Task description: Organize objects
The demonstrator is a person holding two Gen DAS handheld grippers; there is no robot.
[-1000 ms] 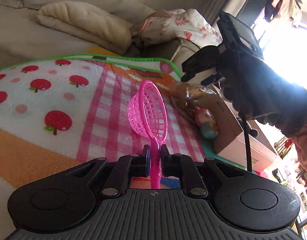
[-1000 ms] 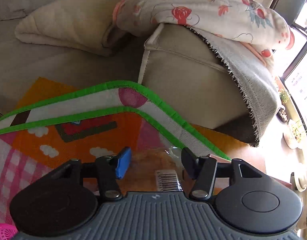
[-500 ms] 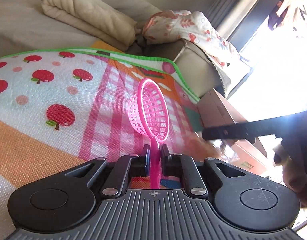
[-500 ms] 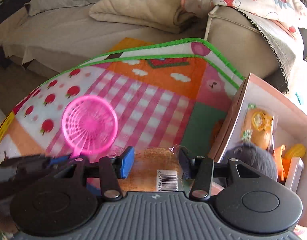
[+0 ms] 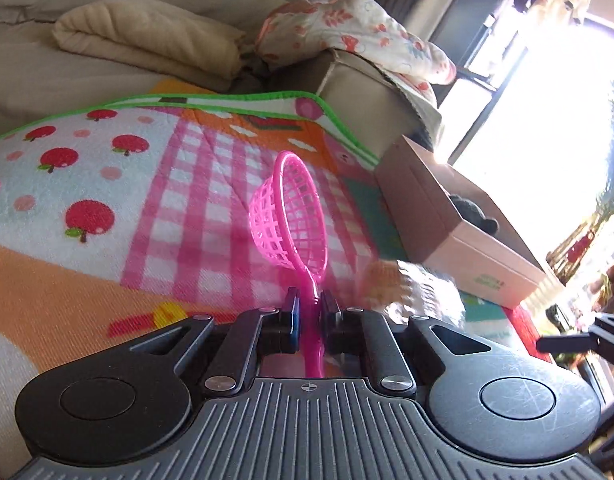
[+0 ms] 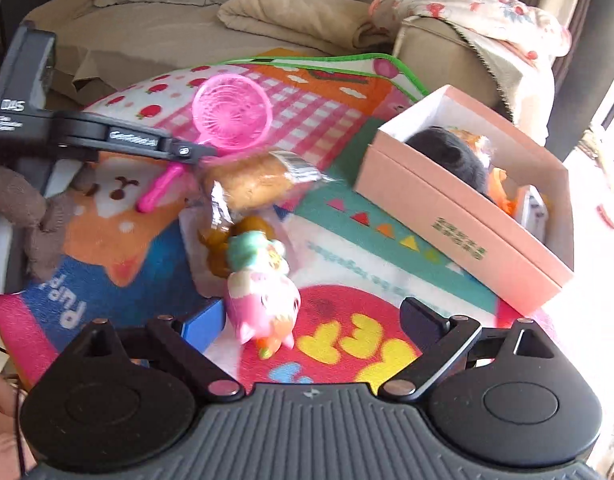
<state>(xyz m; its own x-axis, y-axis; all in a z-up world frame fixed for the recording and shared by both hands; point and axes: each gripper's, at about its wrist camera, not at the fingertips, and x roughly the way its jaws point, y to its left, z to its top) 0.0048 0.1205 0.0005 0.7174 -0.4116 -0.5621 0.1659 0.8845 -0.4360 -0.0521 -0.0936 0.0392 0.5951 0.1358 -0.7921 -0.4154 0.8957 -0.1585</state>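
Note:
My left gripper [image 5: 308, 312] is shut on the handle of a pink plastic strainer [image 5: 291, 220], held above the play mat; it also shows in the right wrist view [image 6: 231, 116]. My right gripper [image 6: 313, 320] is open and empty above the mat. A wrapped bread bun [image 6: 251, 180] lies on the mat beyond it, blurred in the left wrist view [image 5: 407, 284]. A pink pig toy [image 6: 263, 296] lies between my right fingertips. A pink cardboard box [image 6: 467, 224] holds a dark plush toy [image 6: 447, 152] and orange items.
The colourful play mat [image 6: 347, 248] covers the floor. A beige sofa [image 5: 367, 92] with folded blankets [image 5: 147, 40] stands behind it. A bright window [image 5: 547, 120] is at the right. A small brown item [image 6: 219, 248] lies beside the pig toy.
My right gripper opened and let go of the wrapped bun, which now lies on the mat, and pulled back. My left gripper keeps the strainer, shifted slightly.

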